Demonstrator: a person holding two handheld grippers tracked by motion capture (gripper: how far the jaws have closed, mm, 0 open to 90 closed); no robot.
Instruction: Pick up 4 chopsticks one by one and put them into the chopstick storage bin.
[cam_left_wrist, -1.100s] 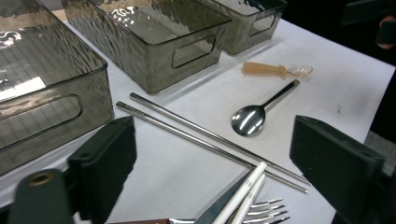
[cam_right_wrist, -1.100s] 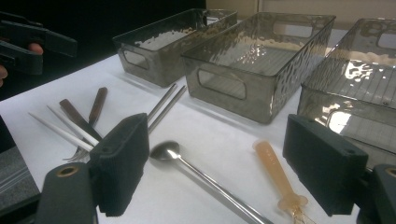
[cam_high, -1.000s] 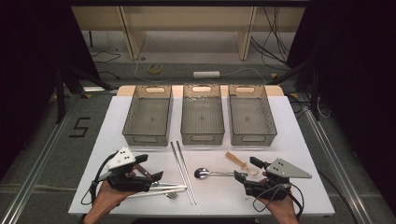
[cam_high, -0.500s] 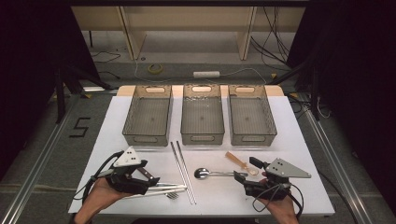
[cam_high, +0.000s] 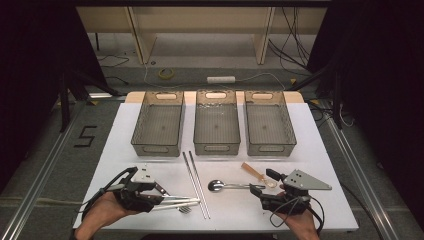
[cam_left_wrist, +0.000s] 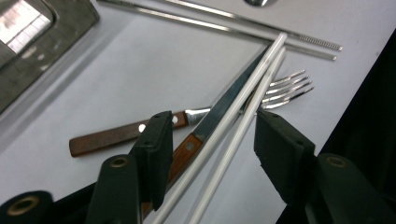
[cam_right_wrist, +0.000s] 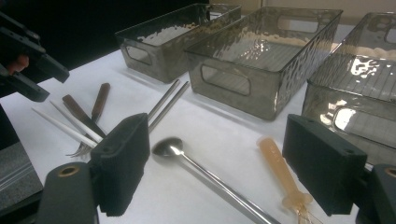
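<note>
Here the left claw lies low over the counter at the lower left of the high view, its jaws just closing around the white chopsticks, which cross a knife and a fork, but not yet pressing them. The right claw rests unclenched at the lower right, straddling a metal spoon and an amber spoon, probably waiting.

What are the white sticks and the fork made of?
White sticks: probably plastic or melamine, smooth, glossy, evenly white; the look leaves it open. Fork: shiny mirror-like tines, likely steel, with a brown grained handle that looks like wood, fixed by pale rivets.
</note>
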